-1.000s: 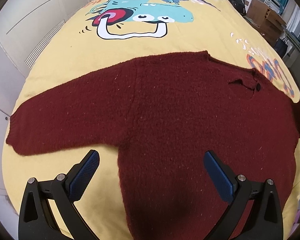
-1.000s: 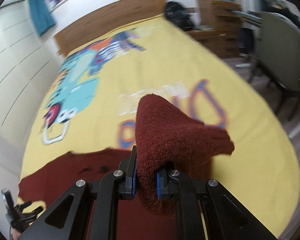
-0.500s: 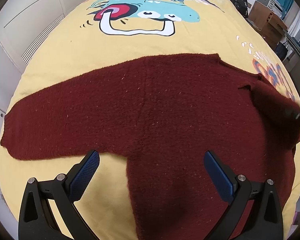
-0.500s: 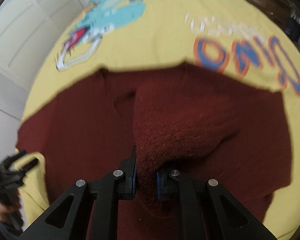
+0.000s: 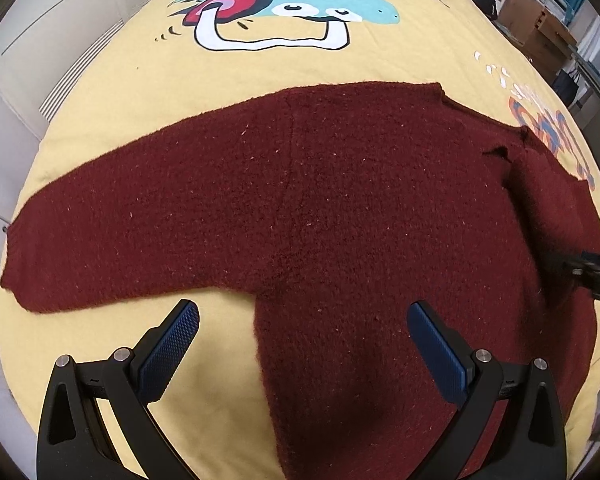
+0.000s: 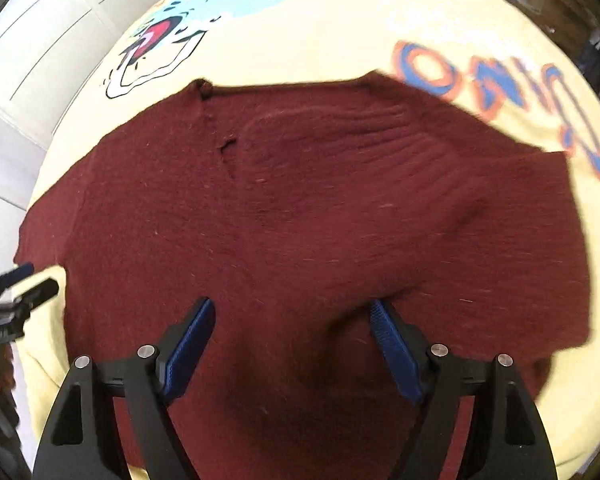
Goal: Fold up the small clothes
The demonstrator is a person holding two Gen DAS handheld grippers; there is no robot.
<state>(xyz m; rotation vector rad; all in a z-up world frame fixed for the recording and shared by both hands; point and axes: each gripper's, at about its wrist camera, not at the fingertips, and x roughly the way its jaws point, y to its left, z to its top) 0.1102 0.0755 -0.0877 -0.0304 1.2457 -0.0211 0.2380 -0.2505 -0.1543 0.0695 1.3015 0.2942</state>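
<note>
A dark red sweater (image 5: pixel 320 208) lies spread flat on the yellow bedspread (image 5: pixel 300 68) so its sleeves can be folded inward; one sleeve (image 6: pixel 380 168) already lies over the body at about one o'clock from the right gripper (image 6: pixel 292 344), while the other sleeve (image 5: pixel 112 216) stretches out toward nine o'clock. The right gripper's jaws are opening over the knit, nothing pinched between them. The left gripper (image 5: pixel 304 348) hovers spread wide above the side seam, holding nothing.

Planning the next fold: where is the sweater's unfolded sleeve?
In the left wrist view the unfolded sleeve lies flat on the yellow bedspread, stretching to the picture's left from the sweater, beyond the left tongs.
</note>
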